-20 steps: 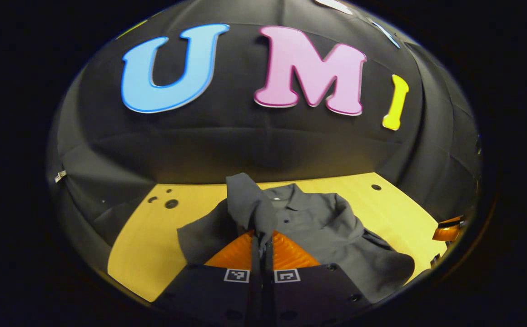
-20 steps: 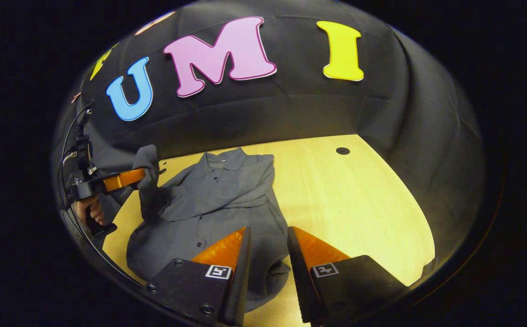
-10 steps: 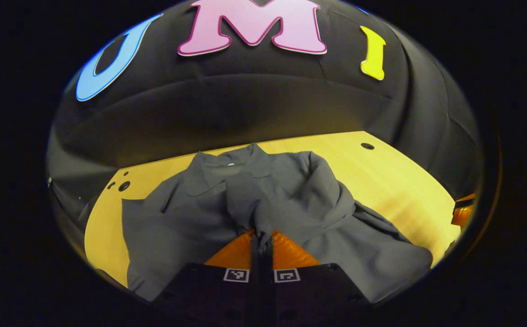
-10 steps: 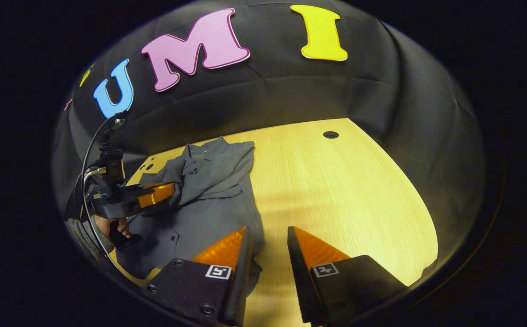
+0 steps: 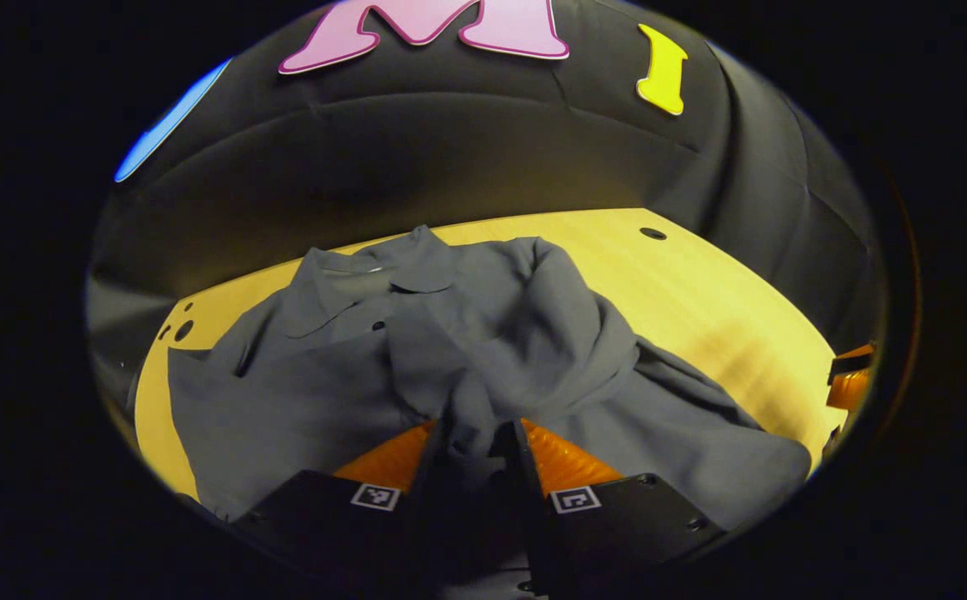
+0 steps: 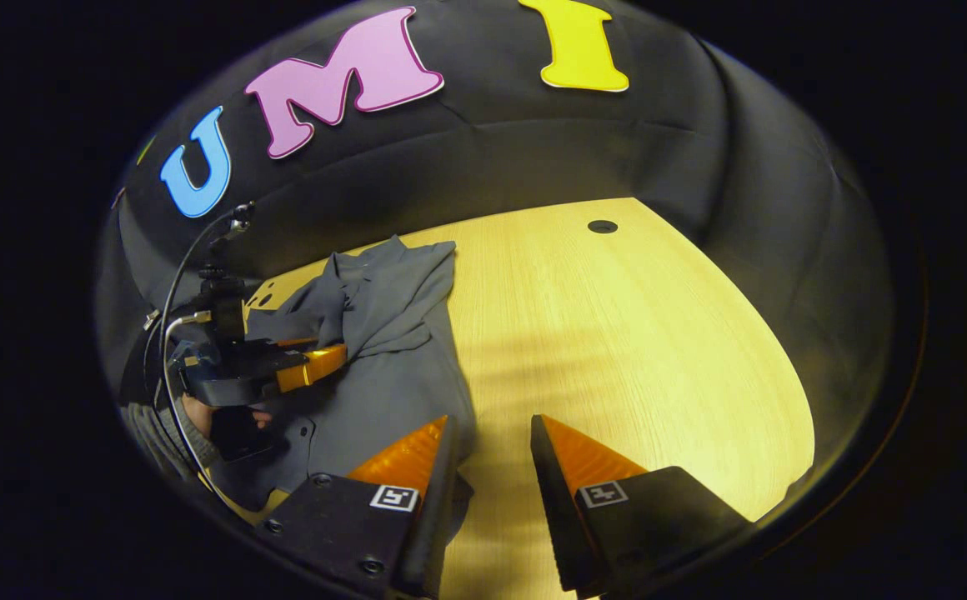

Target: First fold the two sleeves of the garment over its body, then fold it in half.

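A grey collared shirt (image 5: 325, 367) lies buttons-up on the yellow table (image 5: 717, 292), its collar at the far side. One sleeve (image 5: 567, 325) lies folded across the chest. My left gripper (image 5: 473, 429) is low over the shirt's middle with its fingers apart, and the other sleeve's end (image 5: 471, 400) lies slack between them. In the right gripper view the shirt (image 6: 392, 367) is at the left, with the left gripper (image 6: 317, 367) and the hand (image 6: 200, 412) holding it above it. My right gripper (image 6: 490, 425) is open over the table by the shirt's edge, holding nothing.
Black cloth walls close in the table on the far side and the right. Small round holes (image 6: 602, 226) (image 5: 183, 329) mark the tabletop's far corners. Bare wood (image 6: 633, 333) stretches to the right of the shirt. The right gripper's fingers (image 5: 850, 383) show at the left gripper view's right edge.
My left gripper carried the sleeve down and across onto the shirt's body, then its fingers parted and let the cloth go slack. The right gripper drifted slightly right, staying open.
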Available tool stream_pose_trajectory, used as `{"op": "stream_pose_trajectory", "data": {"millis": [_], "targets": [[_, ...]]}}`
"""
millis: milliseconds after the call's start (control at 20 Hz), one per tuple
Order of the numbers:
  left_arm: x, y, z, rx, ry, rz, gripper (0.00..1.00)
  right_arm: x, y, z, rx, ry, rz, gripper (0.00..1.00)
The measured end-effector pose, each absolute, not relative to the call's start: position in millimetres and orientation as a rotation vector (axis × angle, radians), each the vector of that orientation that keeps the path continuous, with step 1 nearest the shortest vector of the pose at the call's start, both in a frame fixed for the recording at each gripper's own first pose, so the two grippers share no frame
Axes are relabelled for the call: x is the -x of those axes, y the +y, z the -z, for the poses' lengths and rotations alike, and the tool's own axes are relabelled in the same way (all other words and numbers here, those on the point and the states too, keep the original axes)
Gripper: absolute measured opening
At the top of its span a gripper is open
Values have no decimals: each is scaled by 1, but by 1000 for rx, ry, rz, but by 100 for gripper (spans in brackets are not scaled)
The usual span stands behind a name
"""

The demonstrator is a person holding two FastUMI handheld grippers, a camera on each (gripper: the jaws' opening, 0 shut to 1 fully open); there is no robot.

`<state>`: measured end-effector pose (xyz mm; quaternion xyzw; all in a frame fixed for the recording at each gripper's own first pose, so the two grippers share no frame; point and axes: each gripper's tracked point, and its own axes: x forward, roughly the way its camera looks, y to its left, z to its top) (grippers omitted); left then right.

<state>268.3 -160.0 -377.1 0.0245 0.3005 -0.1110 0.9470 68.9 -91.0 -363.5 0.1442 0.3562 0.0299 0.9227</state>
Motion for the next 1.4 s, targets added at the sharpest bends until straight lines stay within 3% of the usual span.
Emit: {"op": "stream_pose_trajectory", "data": {"millis": [100, 150, 200, 300, 450, 750, 1100, 1400], "targets": [[-258, -173, 367, -5, 607, 273, 72, -63, -85, 361, -297, 736, -64, 56], [-251, -176, 360, 11, 608, 292, 65, -60, -82, 360, -295, 737, -62, 59], [-245, -177, 355, 25, 608, 303, 82, -55, -79, 358, -293, 739, -64, 62], [-229, -175, 341, 60, 591, 316, 93, -47, -68, 354, -298, 739, -73, 72], [-198, -163, 316, 113, 569, 332, 93, -33, -54, 346, -302, 739, -83, 84], [-116, -82, 291, 127, 552, 276, 93, -14, -36, 351, -276, 762, -62, 89], [-27, 47, 354, 55, 699, 76, 94, 11, -17, 386, -228, 856, -35, 89], [11, 104, 403, 75, 827, -45, 93, 11, -17, 408, -198, 896, -21, 89]]}}
